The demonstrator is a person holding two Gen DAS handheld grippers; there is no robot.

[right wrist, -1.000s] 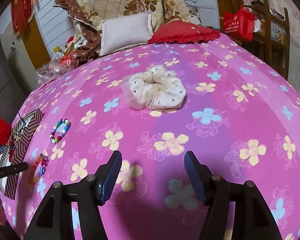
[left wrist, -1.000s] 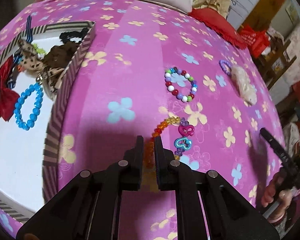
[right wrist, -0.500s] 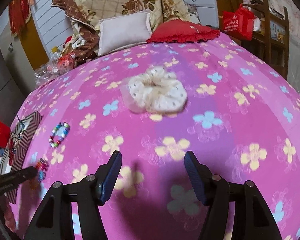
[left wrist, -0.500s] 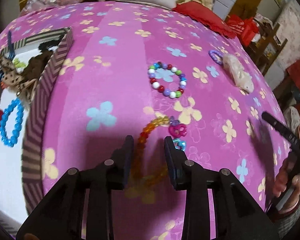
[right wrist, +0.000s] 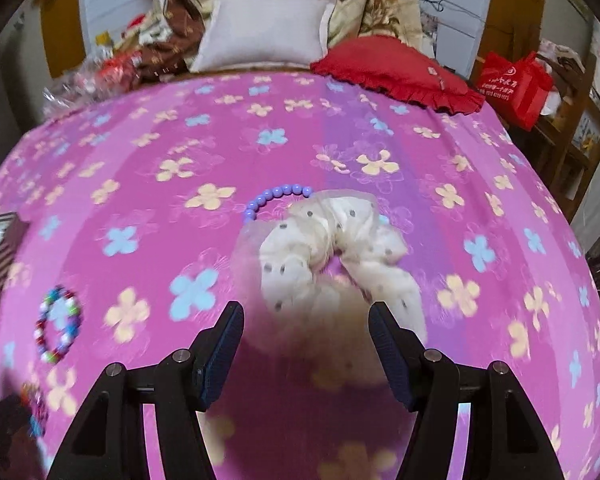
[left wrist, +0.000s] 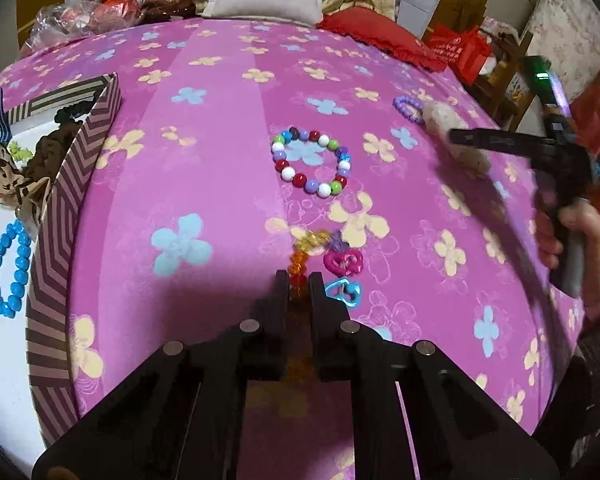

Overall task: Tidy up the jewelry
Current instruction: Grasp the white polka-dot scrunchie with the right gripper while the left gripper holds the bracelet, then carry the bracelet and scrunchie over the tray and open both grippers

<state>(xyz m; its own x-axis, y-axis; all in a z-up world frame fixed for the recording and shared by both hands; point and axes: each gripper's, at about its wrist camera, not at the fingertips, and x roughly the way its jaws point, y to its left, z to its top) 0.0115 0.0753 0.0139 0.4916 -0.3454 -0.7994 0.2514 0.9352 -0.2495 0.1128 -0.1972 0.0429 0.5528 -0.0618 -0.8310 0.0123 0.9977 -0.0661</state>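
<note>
My left gripper (left wrist: 299, 280) is shut on an orange and yellow bead bracelet (left wrist: 302, 252) with pink and blue heart charms (left wrist: 342, 262), low over the pink flowered bedspread. A multicoloured bead bracelet (left wrist: 311, 163) lies further ahead; it also shows in the right wrist view (right wrist: 56, 326). My right gripper (right wrist: 306, 316) is open just above a cream dotted scrunchie (right wrist: 340, 252), with a purple bead bracelet (right wrist: 274, 198) behind it. The right gripper also shows in the left wrist view (left wrist: 460, 138).
A striped box (left wrist: 60, 216) at the left holds a blue bead bracelet (left wrist: 8, 268), bows and dark hair ties. A white pillow (right wrist: 264, 32) and a red cushion (right wrist: 396, 76) lie at the bed's far end. A red bag (right wrist: 514, 88) stands at the right.
My left gripper opened half a second ago and has shut again on the orange bracelet. My right gripper has moved forward to the scrunchie, still open.
</note>
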